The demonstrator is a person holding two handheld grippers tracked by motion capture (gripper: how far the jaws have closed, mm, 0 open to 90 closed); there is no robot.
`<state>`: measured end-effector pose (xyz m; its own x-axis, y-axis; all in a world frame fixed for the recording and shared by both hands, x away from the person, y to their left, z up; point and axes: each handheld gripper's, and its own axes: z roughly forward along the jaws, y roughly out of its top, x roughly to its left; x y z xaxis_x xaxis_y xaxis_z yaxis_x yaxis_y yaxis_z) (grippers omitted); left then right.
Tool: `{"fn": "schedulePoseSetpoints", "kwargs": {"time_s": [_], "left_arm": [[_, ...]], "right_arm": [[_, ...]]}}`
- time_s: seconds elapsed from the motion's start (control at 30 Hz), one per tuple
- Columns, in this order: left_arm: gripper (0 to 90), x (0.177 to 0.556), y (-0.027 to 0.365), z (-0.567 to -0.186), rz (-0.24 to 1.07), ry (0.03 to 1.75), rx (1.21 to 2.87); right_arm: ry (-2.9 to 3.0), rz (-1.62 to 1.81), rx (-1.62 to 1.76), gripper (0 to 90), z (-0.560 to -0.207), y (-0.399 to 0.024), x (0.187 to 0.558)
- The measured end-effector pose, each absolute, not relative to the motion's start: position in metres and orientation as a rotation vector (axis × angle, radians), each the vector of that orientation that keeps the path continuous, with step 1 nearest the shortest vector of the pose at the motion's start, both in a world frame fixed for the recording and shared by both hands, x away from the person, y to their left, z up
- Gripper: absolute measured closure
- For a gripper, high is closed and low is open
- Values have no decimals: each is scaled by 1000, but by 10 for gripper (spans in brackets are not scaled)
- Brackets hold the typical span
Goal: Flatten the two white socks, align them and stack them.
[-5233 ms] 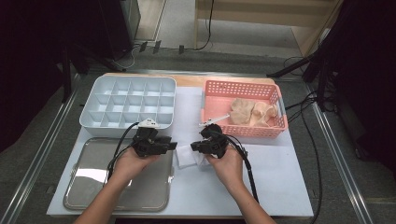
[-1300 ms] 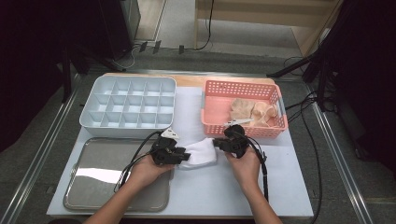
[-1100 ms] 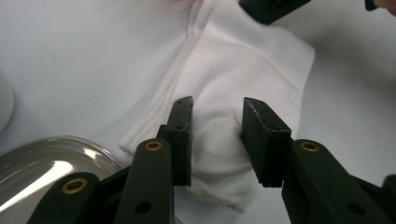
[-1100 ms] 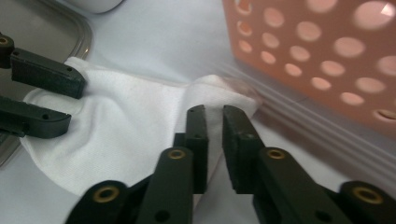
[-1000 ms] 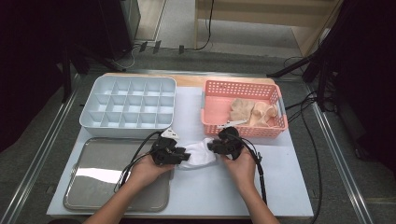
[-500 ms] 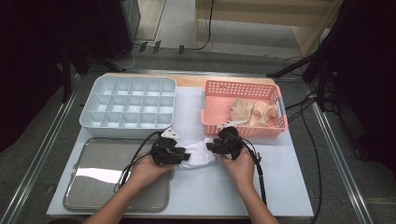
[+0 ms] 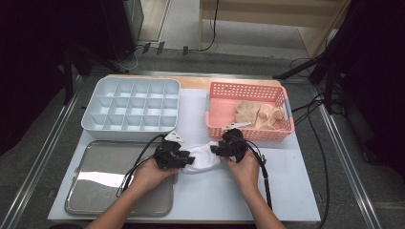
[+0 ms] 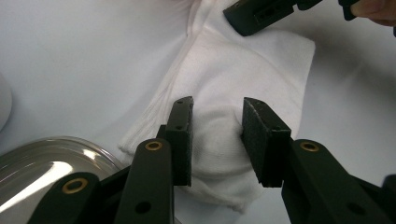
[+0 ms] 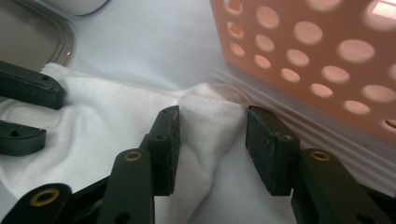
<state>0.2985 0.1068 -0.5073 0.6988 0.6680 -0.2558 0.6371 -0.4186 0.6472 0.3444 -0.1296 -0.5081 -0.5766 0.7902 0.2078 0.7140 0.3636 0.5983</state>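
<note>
White sock lying flat on the bench, between the two tools, just in front of the pink basket and to the right of the steel tray. Left tool down at the sock's left end, jaws half apart; in the left gripper view a raised hump of the white cloth standing between the pads, pressed on both sides and so gripped. Right tool at the sock's right end, near the basket's front wall; jaws just now opening, and in the right gripper view a folded ridge of the sock lying between them, against the left pad but clear of the right one, so not clamped. Grey compartment box behind the tray, well apart from the sock. Beige cloth pieces inside the basket.
</note>
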Motion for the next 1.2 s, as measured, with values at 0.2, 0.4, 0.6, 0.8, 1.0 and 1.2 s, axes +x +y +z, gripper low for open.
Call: {"fn": "schedulePoseSetpoints", "kwargs": {"time_s": [0.2, 0.4, 0.6, 0.8, 1.0, 1.2], "left_arm": [[656, 298, 107, -508, 56, 992, 2154], [657, 299, 107, -508, 56, 991, 2154], [659, 298, 106, -508, 58, 990, 2154], [718, 296, 105, -508, 98, 971, 2193], [746, 297, 108, -510, 81, 979, 2175], [696, 299, 108, -502, 26, 996, 2129]], "right_arm": [[2489, 1036, 1405, 583, -511, -131, 344], [2507, 1101, 1430, 730, -514, -130, 342], [2528, 1057, 1395, 825, -510, -130, 341], [2506, 1043, 1416, 842, -503, -138, 339], [2495, 1018, 1420, 845, -501, -140, 336], [2497, 1067, 1405, 841, -494, -137, 332]]}}
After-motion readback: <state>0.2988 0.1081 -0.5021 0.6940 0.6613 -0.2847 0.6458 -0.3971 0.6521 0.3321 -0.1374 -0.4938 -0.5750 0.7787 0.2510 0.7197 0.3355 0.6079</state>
